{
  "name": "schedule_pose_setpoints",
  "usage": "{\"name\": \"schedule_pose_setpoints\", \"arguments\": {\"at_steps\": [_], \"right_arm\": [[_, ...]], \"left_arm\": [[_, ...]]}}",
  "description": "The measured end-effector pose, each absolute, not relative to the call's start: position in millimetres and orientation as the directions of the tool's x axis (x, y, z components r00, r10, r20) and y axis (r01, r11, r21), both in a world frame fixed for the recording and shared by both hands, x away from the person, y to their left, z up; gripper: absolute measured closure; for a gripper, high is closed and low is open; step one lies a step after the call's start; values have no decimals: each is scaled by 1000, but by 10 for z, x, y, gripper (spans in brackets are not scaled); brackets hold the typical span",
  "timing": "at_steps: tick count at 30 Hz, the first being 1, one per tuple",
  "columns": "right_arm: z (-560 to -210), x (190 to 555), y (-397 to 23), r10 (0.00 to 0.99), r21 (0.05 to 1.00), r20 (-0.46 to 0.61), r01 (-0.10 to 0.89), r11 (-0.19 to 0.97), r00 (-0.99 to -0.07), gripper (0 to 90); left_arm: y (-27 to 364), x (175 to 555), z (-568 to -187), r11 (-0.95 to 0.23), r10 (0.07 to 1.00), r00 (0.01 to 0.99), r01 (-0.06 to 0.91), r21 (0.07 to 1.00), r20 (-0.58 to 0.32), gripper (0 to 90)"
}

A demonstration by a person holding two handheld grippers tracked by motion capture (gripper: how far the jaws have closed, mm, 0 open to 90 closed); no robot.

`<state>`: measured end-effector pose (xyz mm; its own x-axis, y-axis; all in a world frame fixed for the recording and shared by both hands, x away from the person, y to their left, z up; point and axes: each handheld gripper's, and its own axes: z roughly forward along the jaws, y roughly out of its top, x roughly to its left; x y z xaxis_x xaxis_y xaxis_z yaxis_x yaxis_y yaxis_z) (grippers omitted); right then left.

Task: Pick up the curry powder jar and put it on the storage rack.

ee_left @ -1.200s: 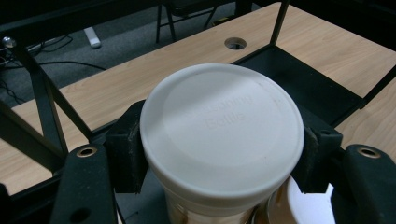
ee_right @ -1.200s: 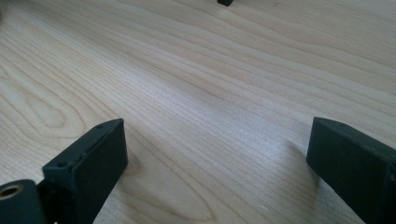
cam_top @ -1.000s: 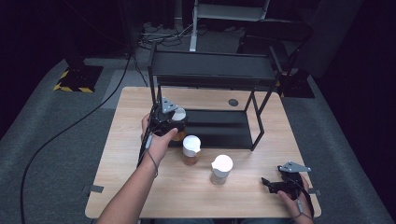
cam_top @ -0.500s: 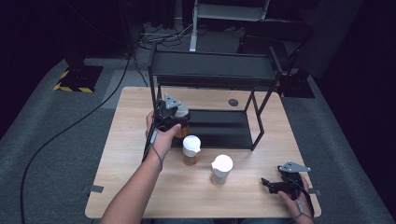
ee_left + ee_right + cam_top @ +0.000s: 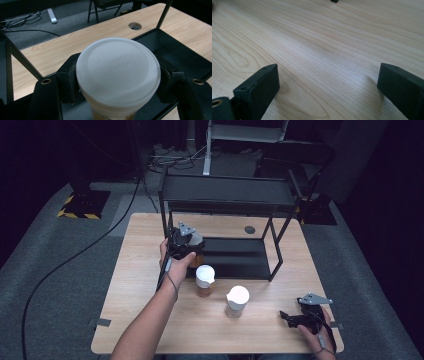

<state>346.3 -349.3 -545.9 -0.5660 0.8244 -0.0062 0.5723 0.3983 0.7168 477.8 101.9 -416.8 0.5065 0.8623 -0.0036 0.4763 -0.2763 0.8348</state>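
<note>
White-lidded seasoning bottle [image 5: 117, 75] clamped in left gripper [image 5: 184, 241], at front left edge of black rack's lower shelf [image 5: 235, 255] | judged: 1 bottle being shelved, not yet set down | 2 more seasoning bottles [image 5: 205, 280] [image 5: 237, 301] wait on wooden table [image 5: 140, 270] | right gripper [image 5: 300, 317] wide, holds nothing, rests near table corner
</note>
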Motion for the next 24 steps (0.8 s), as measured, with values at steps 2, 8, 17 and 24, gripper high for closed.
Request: {"name": "schedule_pose_setpoints", "arguments": {"at_steps": [2,8,17,24], "right_arm": [[-5459,3463,-3492,825,717,-6,572,398,-566,41],[-5459,3463,-3492,825,717,-6,573,398,-565,41],[-5459,3463,-3492,825,717,-6,573,398,-565,41],[-5459,3463,-3492,825,717,-7,572,398,-566,41]], "left_arm": [[1020,4790,-4193,-283,863,506,481,830,1,328],[1024,4820,-4262,-283,867,499,499,819,-5,329],[1002,4843,-4305,-291,867,498,511,809,-2,329],[984,4845,-4312,-298,864,503,504,811,6,328]]}}
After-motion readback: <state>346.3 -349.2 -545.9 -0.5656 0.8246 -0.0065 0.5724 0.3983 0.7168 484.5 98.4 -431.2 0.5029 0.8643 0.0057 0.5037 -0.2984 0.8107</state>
